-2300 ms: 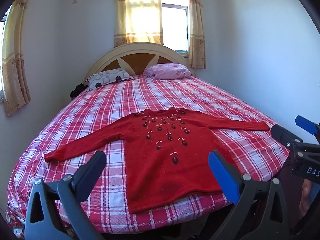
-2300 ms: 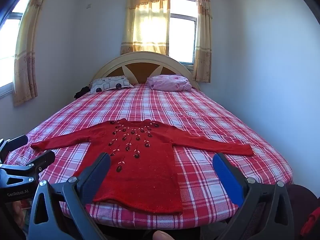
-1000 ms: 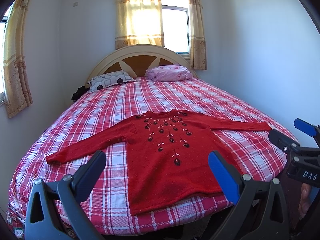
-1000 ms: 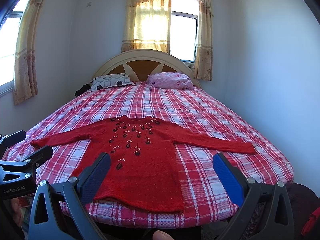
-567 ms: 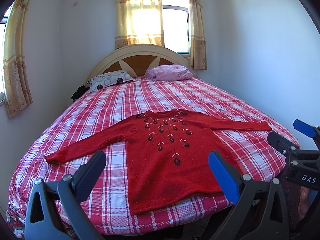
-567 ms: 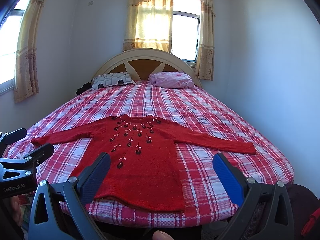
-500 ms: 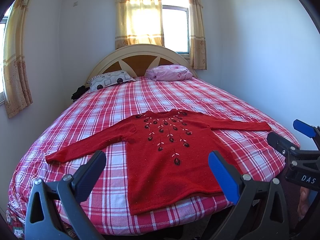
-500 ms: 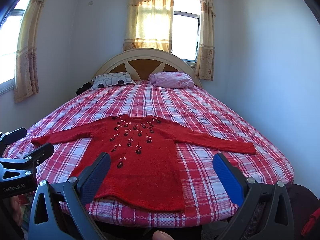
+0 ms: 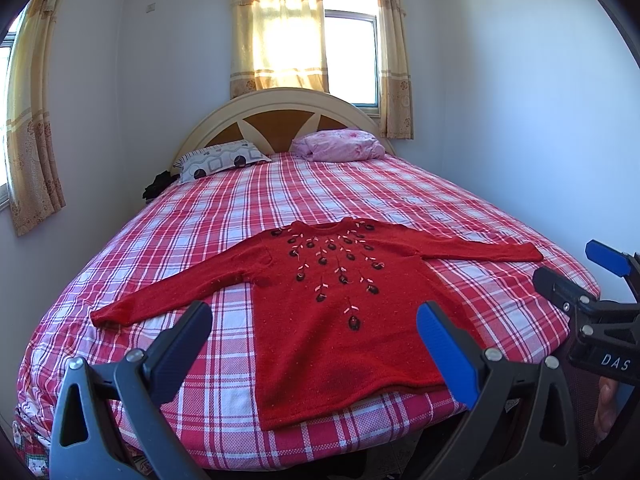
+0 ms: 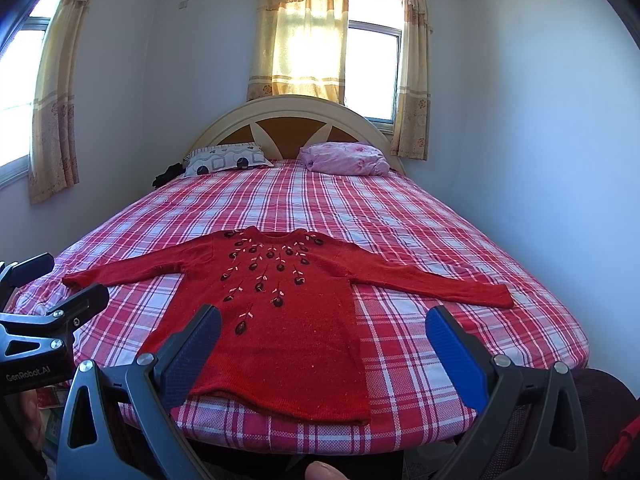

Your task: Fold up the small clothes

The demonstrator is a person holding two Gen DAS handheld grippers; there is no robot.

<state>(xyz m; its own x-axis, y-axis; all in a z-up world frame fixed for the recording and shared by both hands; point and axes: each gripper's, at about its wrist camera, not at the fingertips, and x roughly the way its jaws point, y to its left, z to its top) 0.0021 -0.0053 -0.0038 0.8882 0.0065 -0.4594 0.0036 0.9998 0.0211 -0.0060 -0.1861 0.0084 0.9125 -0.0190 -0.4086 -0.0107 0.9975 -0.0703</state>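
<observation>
A small red sweater (image 9: 340, 312) with dark flower embroidery lies flat on the bed, front up, both sleeves spread out, hem near the foot edge. It also shows in the right wrist view (image 10: 280, 312). My left gripper (image 9: 314, 340) is open and empty, held off the foot of the bed before the hem. My right gripper (image 10: 322, 344) is open and empty, also short of the hem. Each gripper shows at the edge of the other's view, the right gripper (image 9: 576, 276) and the left gripper (image 10: 60, 284).
The bed has a red and white checked sheet (image 9: 360, 200) and a rounded headboard (image 9: 280, 116). A patterned pillow (image 9: 220, 160) and a pink pillow (image 9: 340, 148) lie at its head. Walls stand close on both sides, with curtained windows behind.
Both views have shifted very slightly toward the bed. The sweater has not moved and both grippers stay open.
</observation>
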